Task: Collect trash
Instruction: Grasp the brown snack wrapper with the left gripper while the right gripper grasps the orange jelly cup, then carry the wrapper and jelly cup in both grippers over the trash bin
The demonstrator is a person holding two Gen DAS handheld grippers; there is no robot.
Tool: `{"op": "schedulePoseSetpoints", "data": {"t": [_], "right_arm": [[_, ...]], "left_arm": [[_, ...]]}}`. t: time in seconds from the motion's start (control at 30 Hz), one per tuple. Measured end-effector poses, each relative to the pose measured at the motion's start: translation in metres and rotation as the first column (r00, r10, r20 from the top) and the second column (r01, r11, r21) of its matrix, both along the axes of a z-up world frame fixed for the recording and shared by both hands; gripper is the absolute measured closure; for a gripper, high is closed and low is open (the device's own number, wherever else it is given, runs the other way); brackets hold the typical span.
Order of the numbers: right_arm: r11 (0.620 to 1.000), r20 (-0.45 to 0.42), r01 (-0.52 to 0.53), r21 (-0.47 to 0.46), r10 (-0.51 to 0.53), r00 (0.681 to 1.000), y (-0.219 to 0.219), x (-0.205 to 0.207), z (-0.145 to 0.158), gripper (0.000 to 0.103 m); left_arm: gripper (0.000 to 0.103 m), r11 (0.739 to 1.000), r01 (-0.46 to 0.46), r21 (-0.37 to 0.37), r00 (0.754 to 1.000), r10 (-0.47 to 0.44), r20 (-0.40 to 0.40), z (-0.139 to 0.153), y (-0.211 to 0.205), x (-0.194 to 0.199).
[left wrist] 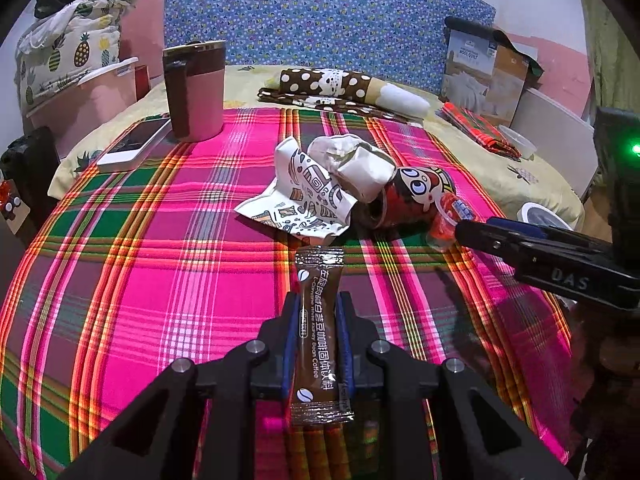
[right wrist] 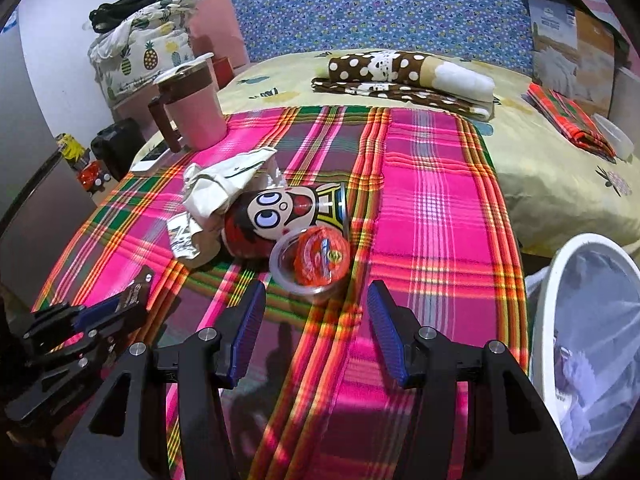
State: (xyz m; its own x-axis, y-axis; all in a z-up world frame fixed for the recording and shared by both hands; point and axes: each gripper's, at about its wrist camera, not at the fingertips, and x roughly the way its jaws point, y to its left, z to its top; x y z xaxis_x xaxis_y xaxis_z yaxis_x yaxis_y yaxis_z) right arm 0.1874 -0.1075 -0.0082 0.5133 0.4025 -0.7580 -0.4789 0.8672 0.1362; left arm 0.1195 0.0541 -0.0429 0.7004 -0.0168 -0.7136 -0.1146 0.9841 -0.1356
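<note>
Clamping the brown foil coffee sachet lengthwise in our left gripper, we are bringing our right gripper, fingers apart, just short of the small clear plastic cup with the red foil lid.

Right gripper jaws stand apart, empty, at lower centre; jelly cup lies just above them on plaid cloth.
</note>
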Motion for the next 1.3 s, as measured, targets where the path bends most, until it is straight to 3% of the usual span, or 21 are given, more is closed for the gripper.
{"op": "schedulePoseSetpoints", "data": {"t": [0.33,0.47,1.3], "right_arm": [[1.000,0.002,-0.013,-0.014,0.013,1.000,0.007,0.013,-0.005,0.048],[1.000,0.016,-0.021,-0.012,0.022,1.000,0.009,0.012,-0.004,0.059],[0.998,0.054,0.026,0.062,-0.029,0.998,-0.029,-0.039,0.017,0.060]], "left_arm": [[0.084,1.000,0.007,-0.020,1.000,-0.007,-0.022,-0.006,0.003,0.009],[0.084,1.000,0.010,-0.024,1.000,-0.010,-0.028,-0.007,0.002,0.011],[0.084,0.998,0.060,-0.017,0.998,-0.060,-0.008,0.009,-0.030,-0.012]]}}
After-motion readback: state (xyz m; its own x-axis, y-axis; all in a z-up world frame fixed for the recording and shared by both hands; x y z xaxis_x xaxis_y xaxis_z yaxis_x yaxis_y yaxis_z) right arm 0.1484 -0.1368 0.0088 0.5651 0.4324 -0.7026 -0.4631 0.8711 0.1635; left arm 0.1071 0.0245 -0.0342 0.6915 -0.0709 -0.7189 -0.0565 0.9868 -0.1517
